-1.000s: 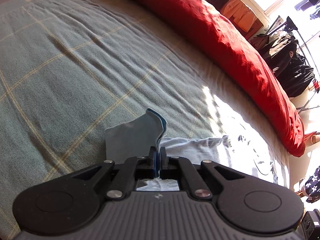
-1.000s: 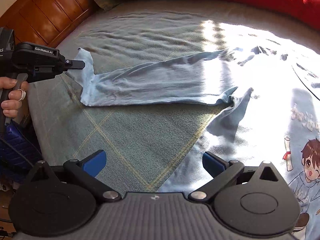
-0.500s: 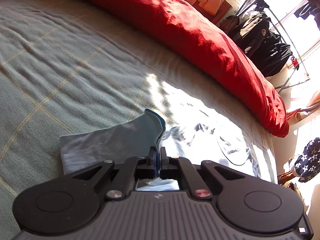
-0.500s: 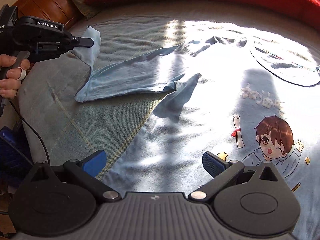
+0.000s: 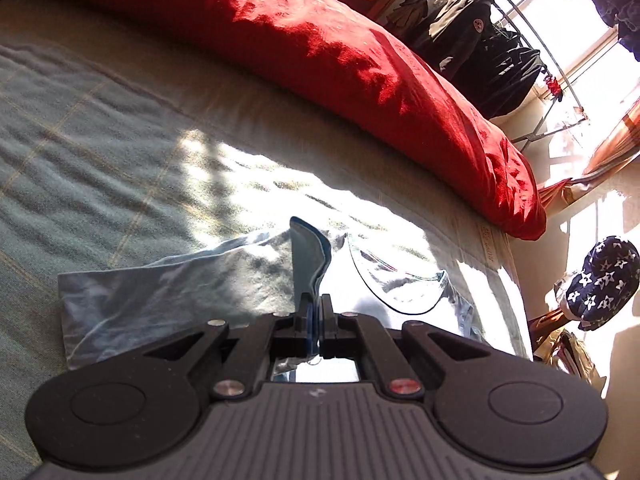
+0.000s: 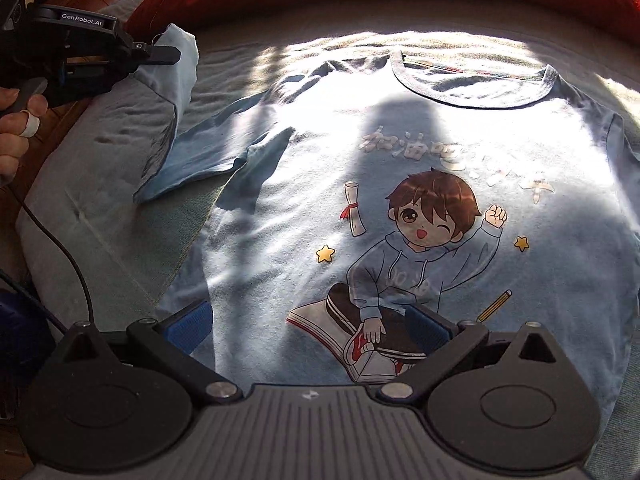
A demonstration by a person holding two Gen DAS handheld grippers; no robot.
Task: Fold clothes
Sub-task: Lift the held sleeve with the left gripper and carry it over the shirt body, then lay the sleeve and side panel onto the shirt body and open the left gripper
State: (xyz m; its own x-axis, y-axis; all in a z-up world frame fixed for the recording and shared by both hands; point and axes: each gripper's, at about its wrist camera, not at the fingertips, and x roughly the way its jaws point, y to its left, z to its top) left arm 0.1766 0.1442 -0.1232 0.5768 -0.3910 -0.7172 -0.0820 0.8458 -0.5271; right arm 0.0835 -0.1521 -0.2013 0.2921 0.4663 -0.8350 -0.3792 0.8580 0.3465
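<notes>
At the far left of the right wrist view, a hand point(image 6: 16, 136) with a white ring grips the handle of the left gripper point(image 6: 168, 54), whose 2 fingers are pinched together on the cuff of the sleeve point(image 6: 180, 80). The cuff is lifted off the blanket point(image 6: 100, 220); below it the sleeve doubles back and runs rightward to the shoulder of the shirt point(image 6: 280, 240). A black cable point(image 6: 76, 264) trails down across the blanket from the hand.

The shirt is light blue and lies face up and flat on the blanket, collar point(image 6: 472, 92) away from the camera, partly in bright sun. Its print shows a cartoon boy point(image 6: 420, 248) seated on an open book, with a scroll, 2 stars, a pencil and pale characters above him. The right gripper point(image 6: 310, 326) hovers over the lower part of the print, its blue-padded fingers point(image 6: 190, 324) spread wide with nothing between them.

In the left wrist view, the left gripper point(image 5: 316, 316) shows its fingers closed on the upright cuff point(image 5: 310, 256), the sleeve lying to the left and the sunlit collar to the right. A red duvet point(image 5: 360, 60) runs along the far side of the bed, and dark clothes hang on a rack point(image 5: 500, 48) at the upper right by the window.
</notes>
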